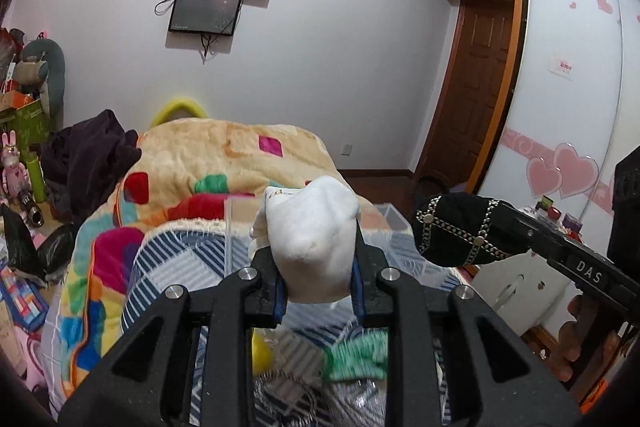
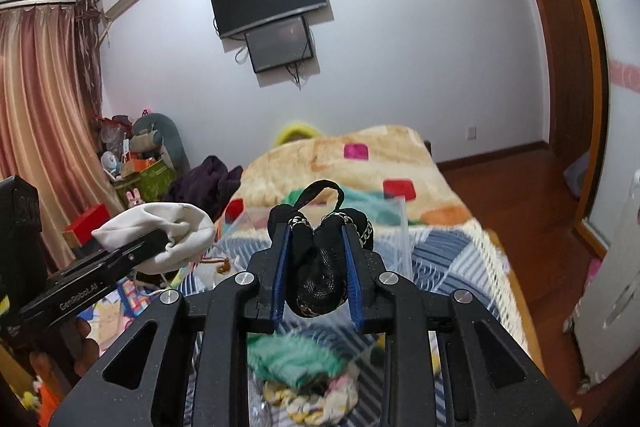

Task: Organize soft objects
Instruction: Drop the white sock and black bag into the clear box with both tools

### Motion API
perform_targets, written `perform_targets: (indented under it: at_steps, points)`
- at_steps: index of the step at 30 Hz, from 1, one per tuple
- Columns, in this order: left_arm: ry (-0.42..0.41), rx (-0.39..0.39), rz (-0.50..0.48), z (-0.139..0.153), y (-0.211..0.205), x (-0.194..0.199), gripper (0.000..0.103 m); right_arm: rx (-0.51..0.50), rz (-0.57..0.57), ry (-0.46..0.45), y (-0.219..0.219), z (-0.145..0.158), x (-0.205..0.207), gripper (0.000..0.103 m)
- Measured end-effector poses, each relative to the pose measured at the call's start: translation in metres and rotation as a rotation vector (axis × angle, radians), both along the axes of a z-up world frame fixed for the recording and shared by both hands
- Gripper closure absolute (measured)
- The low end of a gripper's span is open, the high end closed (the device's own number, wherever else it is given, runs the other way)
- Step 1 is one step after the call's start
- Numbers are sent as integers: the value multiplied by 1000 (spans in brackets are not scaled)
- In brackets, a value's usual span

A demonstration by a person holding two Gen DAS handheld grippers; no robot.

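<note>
Socks fill both claws, lifted above the bed (image 1: 192,155), probably so they can be carried to the clear box below. At centre of the left wrist view, the left claw (image 1: 320,267) pinches a white sock (image 1: 312,239) bunched between its blue pads. At centre of the right wrist view, the right claw (image 2: 316,267) clamps a black patterned sock (image 2: 320,259) whose loop sticks up past the fingertips. Low in that frame lies a clear box (image 2: 404,235) already holding a green fluffy item (image 2: 296,359), directly beneath both held socks.
</note>
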State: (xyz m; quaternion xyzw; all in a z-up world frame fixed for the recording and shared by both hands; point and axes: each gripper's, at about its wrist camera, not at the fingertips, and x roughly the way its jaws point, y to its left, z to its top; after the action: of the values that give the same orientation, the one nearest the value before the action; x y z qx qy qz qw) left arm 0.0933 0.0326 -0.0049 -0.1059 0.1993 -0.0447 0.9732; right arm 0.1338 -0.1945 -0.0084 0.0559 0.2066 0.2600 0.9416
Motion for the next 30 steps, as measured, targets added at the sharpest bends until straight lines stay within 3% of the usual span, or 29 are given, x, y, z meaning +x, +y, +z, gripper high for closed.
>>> perform_targets:
  at_steps: [8, 16, 25, 30]
  points:
    - [42, 22, 19, 1, 8, 49, 78, -54, -16, -29, 21, 7, 27, 80]
    - [143, -30, -6, -28, 20, 102, 78, -139, -18, 63, 45, -20, 67, 80]
    - [328, 31, -9, -68, 12, 143, 78, -229, 15, 193, 65, -53, 90, 80]
    - [352, 108, -26, -76, -3, 143, 78, -293, 24, 231, 69, -60, 94, 80]
